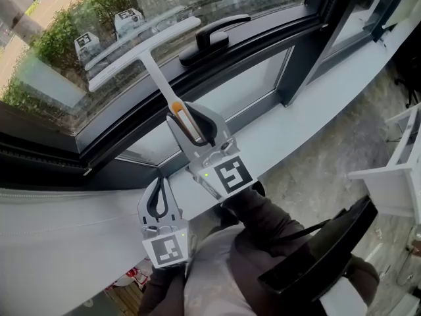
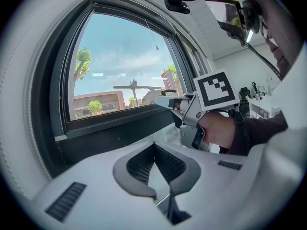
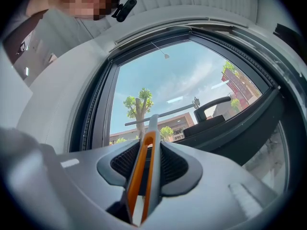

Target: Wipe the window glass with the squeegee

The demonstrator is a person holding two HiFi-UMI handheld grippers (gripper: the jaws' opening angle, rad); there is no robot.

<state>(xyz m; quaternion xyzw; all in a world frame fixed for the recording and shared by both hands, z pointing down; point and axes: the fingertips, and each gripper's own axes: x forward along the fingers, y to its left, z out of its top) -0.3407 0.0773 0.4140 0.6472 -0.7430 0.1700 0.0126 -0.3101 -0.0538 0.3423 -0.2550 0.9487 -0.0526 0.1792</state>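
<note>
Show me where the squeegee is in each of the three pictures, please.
Head view: squeegee upper left, blade on the glass, handle in the right hand-held gripper.
Left gripper view: a small T at centre, against the sky.
Right gripper view: bottom centre, handle clamped between the jaws.
Shared landmark: the dark window frame below the glass.

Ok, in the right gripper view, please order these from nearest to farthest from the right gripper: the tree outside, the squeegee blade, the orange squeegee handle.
1. The orange squeegee handle, clamped in the right gripper.
2. The squeegee blade, ahead, by the glass.
3. The tree, outside, beyond the pane.
</note>
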